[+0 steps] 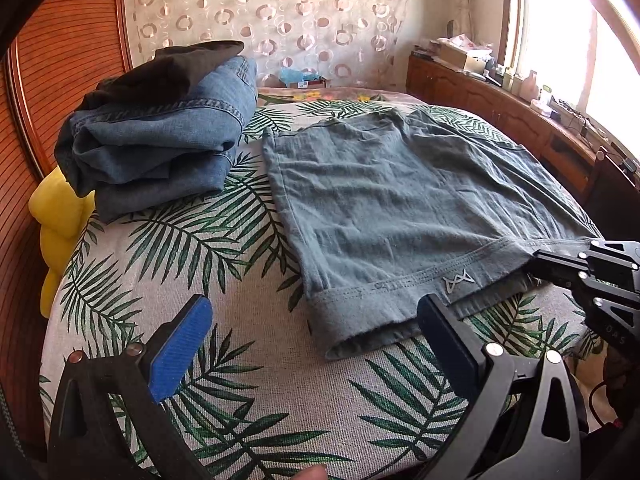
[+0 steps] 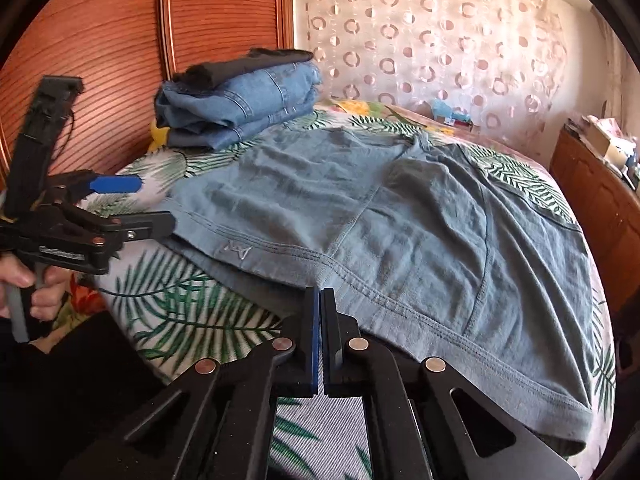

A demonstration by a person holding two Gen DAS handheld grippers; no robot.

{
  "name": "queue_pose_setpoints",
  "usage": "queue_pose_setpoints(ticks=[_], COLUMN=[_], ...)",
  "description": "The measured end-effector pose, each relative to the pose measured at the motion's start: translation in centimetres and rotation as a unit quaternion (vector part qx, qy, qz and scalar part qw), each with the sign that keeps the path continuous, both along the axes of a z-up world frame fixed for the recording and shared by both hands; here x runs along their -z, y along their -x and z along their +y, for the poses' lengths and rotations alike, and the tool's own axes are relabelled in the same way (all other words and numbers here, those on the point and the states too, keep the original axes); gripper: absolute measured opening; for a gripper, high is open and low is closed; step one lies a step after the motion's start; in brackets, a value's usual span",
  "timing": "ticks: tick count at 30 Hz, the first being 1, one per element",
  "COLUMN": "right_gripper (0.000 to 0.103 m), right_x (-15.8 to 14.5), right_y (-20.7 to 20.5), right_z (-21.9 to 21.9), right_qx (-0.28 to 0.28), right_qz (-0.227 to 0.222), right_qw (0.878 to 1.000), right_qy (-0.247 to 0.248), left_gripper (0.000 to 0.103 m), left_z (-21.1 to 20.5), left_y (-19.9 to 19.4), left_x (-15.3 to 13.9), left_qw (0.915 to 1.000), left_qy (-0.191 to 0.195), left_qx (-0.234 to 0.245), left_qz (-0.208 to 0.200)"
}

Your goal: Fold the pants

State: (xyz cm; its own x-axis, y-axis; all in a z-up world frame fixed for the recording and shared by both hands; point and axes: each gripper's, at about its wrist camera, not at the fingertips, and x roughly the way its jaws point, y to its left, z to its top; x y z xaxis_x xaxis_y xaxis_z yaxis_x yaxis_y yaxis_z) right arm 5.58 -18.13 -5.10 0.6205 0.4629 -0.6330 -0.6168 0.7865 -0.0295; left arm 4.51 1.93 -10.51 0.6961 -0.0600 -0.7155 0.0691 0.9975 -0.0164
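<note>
Grey-blue pants (image 1: 400, 200) lie flat on the leaf-print bed sheet (image 1: 180, 240), with a small white logo near their front edge. My left gripper (image 1: 316, 308) is open, its blue pads wide apart on either side of the near-left corner of the pants, touching nothing. In the right wrist view the left gripper (image 2: 152, 204) hovers at that same corner, held by a hand. My right gripper (image 2: 321, 292) is shut, its tips pinching the stitched front edge of the pants (image 2: 400, 220). From the left wrist view the right gripper (image 1: 534, 260) meets the cloth's near-right corner.
A pile of folded jeans (image 1: 160, 140) topped by a dark garment sits at the back left of the bed by the wooden headboard (image 1: 60, 60). A yellow cushion (image 1: 60, 216) is wedged beside it. A cluttered wooden sideboard (image 1: 500, 100) runs under the window on the right.
</note>
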Motion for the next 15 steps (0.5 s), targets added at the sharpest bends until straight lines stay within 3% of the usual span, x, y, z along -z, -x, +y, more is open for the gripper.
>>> queue_pose_setpoints(ticks=[9, 15], right_gripper=[0.000, 0.000], right_x=[-0.1, -0.2], right_y=[1.4, 1.1], right_z=[-0.7, -2.0], right_qx=[-0.014, 0.011], right_qz=[0.017, 0.030], right_qw=[1.000, 0.999], right_qy=[-0.018, -0.038], left_gripper=[0.103, 0.102], left_z=[0.0, 0.1], left_y=[-0.2, -0.6], left_x=[0.2, 0.5], left_qw=[1.0000, 1.0000], left_qy=[0.003, 0.001], left_qx=[-0.002, 0.000], left_qz=[0.003, 0.004])
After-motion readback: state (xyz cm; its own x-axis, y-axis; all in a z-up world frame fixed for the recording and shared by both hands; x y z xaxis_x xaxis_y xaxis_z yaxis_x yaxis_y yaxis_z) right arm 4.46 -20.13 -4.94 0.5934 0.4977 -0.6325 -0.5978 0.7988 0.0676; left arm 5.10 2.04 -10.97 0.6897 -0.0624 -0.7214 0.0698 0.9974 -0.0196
